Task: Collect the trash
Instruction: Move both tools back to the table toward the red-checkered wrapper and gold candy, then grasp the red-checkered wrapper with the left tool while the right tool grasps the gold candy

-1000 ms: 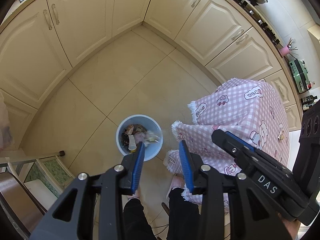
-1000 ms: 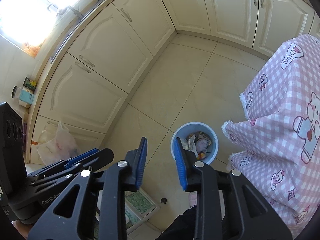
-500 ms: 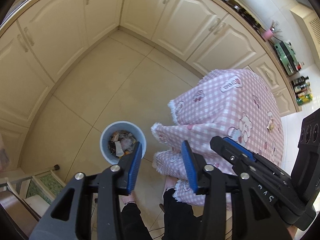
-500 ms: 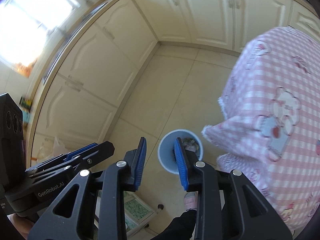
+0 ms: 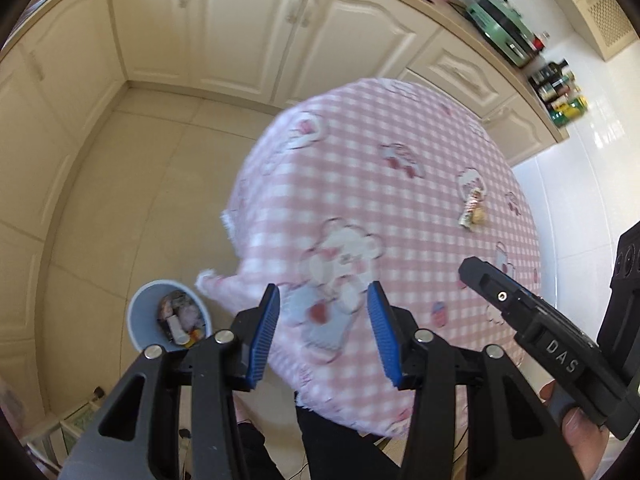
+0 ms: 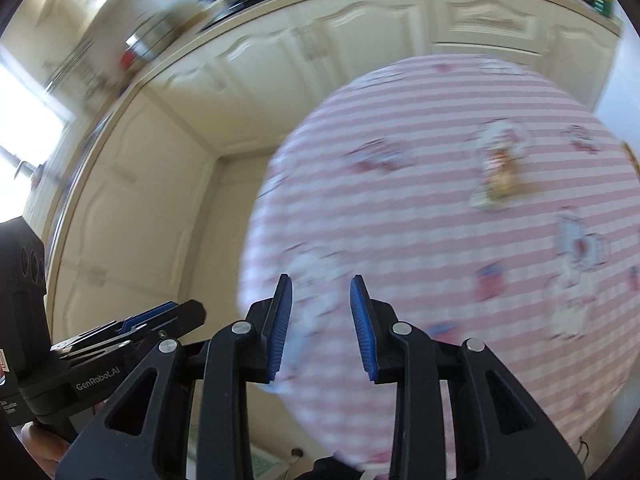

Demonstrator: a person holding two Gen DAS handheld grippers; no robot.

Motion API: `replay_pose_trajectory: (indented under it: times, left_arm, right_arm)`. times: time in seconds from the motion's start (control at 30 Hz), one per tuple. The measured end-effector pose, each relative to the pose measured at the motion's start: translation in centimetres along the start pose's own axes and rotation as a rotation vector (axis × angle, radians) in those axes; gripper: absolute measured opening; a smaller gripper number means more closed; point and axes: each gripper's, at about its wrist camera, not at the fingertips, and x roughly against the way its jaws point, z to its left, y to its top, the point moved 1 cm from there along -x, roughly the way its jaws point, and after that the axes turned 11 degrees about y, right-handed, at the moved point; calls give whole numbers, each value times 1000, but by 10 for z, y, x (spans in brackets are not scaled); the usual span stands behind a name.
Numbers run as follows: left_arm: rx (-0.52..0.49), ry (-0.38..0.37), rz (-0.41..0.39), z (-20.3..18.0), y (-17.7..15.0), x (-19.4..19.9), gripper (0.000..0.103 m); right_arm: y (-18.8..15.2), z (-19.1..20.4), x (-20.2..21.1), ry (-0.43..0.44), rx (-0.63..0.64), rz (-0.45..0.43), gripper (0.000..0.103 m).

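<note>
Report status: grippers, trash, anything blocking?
Left gripper open, empty. Right gripper open, empty. Wrapper scrap lies on the pink tablecloth; bin on floor, part full. Path unobstructed.

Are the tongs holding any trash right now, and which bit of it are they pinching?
No, nothing is held. The left tongs and right tongs are both open and empty. A wrapper lies on the pink table, untouched.

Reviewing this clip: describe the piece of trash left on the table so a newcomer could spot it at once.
Find the round table under the pink checked cloth. On its far right side lies a small crumpled wrapper, whitish with a tan lump against it. It is the only loose object visible on the cloth; everything around it is printed cartoon pattern.
</note>
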Motion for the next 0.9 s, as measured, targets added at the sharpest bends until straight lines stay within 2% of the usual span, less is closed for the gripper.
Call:
replay_pose_trajectory:
  times: [0.2, 0.37, 0.6, 0.77, 0.83, 0.9]
  left_arm:
    - [-51, -23, 40, -90, 29, -40, 45]
    - [-54, -22, 68, -130, 41, -65, 45]
    - [-51, 9, 107, -156, 52, -91, 45]
    - [-50, 14, 123, -168, 59, -102, 45]
    - [-57, 15, 128, -175, 63, -107, 45]
    - [-66, 5, 133, -182, 65, -110, 45]
  right_arm:
    - [36, -85, 17, -58, -75, -3, 29]
    - [55, -129, 8, -62, -92, 38, 29]
    - [75, -161, -18, -21, -94, 92, 29]
    - [84, -169, -33, 24, -79, 143, 29]
    - [84, -173, -37, 38, -79, 163, 19]
    - [85, -175, -35, 47, -68, 162, 18]
